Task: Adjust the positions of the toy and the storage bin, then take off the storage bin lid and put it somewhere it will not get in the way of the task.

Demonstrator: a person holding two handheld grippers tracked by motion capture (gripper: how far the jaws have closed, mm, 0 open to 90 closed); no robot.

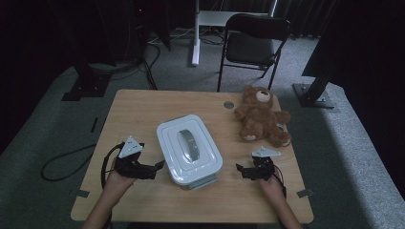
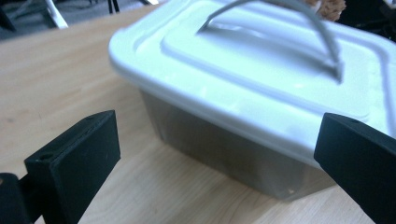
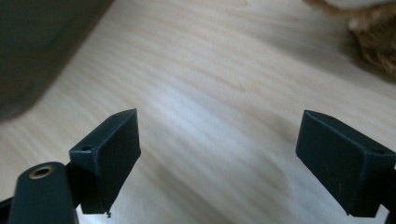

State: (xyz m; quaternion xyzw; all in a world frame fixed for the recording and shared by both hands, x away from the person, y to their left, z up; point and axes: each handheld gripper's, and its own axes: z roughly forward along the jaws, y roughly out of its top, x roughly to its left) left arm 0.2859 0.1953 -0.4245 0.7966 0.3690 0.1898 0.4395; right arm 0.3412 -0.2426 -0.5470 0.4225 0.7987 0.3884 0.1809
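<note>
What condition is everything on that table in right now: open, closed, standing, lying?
Storage box: closed, white lid on, handle folded flat.
Teddy bear: lying on the table, untouched.
Left gripper: open, beside the box, holding nothing.
Right gripper: open over bare table, holding nothing.

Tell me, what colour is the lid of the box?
White; the lid shows best in the left gripper view.

High view: overhead, facing forward across table (image 1: 143,102). Left gripper view: low, close on lidded box (image 2: 261,93). Right gripper view: near tabletop; shares teddy bear (image 3: 373,37) with high view.
</note>
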